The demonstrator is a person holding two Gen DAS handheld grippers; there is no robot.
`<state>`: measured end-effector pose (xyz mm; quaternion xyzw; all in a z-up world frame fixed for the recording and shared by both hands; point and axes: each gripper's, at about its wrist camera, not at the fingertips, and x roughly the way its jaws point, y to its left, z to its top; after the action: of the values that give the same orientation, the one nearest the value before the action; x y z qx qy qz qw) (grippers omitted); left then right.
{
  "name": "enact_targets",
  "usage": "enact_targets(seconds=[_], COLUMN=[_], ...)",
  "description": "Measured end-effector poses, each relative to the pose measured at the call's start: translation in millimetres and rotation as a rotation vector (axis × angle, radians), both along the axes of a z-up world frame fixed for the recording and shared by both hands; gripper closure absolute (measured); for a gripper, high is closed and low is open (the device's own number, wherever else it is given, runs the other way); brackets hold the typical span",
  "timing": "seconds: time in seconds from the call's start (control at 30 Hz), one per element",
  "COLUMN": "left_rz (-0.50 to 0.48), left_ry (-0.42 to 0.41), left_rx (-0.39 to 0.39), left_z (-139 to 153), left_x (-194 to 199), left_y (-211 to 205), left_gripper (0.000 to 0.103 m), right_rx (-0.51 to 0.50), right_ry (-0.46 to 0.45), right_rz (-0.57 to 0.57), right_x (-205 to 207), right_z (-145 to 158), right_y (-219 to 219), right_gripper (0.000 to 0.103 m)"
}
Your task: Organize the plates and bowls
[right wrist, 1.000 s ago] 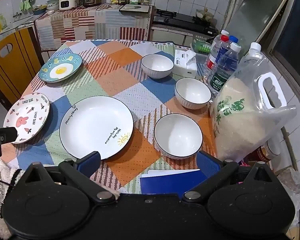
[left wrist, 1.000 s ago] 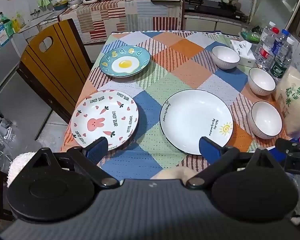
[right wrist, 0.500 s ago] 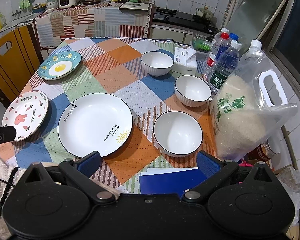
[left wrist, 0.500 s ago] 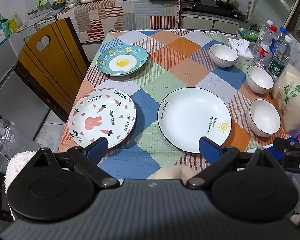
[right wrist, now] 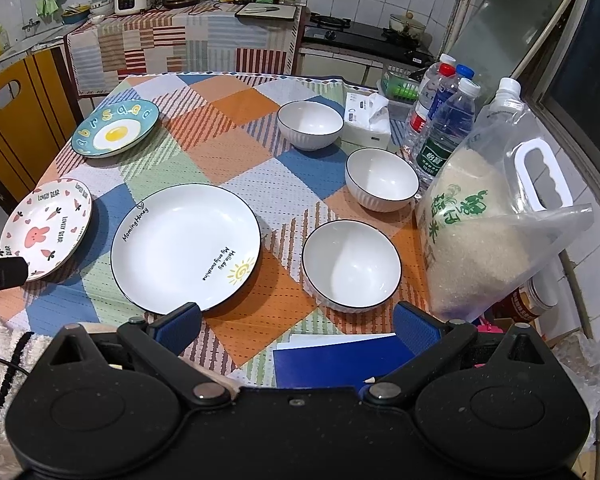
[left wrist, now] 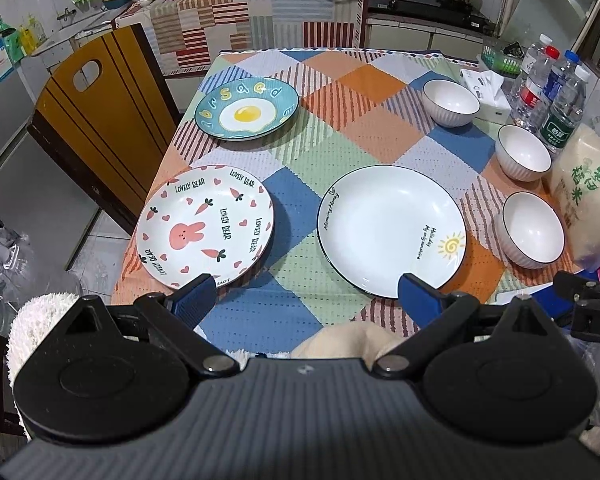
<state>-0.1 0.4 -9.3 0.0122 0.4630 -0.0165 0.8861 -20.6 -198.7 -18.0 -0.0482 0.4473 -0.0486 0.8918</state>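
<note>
Three plates lie on the checked tablecloth: a blue fried-egg plate [left wrist: 247, 109] [right wrist: 115, 128] at the far left, a pink rabbit plate [left wrist: 206, 224] [right wrist: 46, 229] at the near left, and a large white plate [left wrist: 391, 229] [right wrist: 186, 247] in the middle. Three white bowls stand in a row on the right: far [right wrist: 310, 125], middle [right wrist: 382, 179], near [right wrist: 351, 265]. My left gripper [left wrist: 304, 300] is open and empty over the near table edge. My right gripper [right wrist: 298, 326] is open and empty in front of the near bowl.
A big bag of rice [right wrist: 496, 228], several water bottles [right wrist: 446, 132] and a tissue box [right wrist: 366, 124] crowd the right edge. A blue folder [right wrist: 340, 360] lies at the near edge. A wooden chair [left wrist: 96, 120] stands left of the table.
Both grippers have drawn back and risen slightly, so the table sits a little lower in view. No plate or bowl has moved.
</note>
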Motion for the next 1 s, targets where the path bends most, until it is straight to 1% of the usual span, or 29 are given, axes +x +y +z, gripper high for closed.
enact_targets(seconds=[0.53,0.67,0.77,0.9,1.0], left_rz=[-0.003,-0.004,-0.005,-0.013,-0.032], left_ry=[0.015,0.017,0.021,0.02,0.011], left_rx=[0.005,0.024,0.012,-0.005,-0.009], left_z=[-4.4,-7.0,-7.9,-5.2,-1.4], left_x=[-1.3,-2.4,-1.9,-1.0,2.9], left_y=[-2.1,-4.7,-3.9,-2.1,-2.2], left_gripper=[0.004,0.004,0.004,0.006,0.007], right_rx=[-0.004,-0.005,-0.001,0.006,0.02], right_ry=[0.003,0.005,0.004,-0.018,-0.064], right_rz=[-0.009,-0.006,0.002,0.018,0.048], right_x=[0.2,-0.6,-1.9,-2.7,-4.1], right_z=[-2.5,-3.5,-4.3,-1.4,5.1], right_y=[-3.1,-3.2,-0.3,-0.1,0.2], right_gripper=[0.0,0.0,0.0,0.0,0.0])
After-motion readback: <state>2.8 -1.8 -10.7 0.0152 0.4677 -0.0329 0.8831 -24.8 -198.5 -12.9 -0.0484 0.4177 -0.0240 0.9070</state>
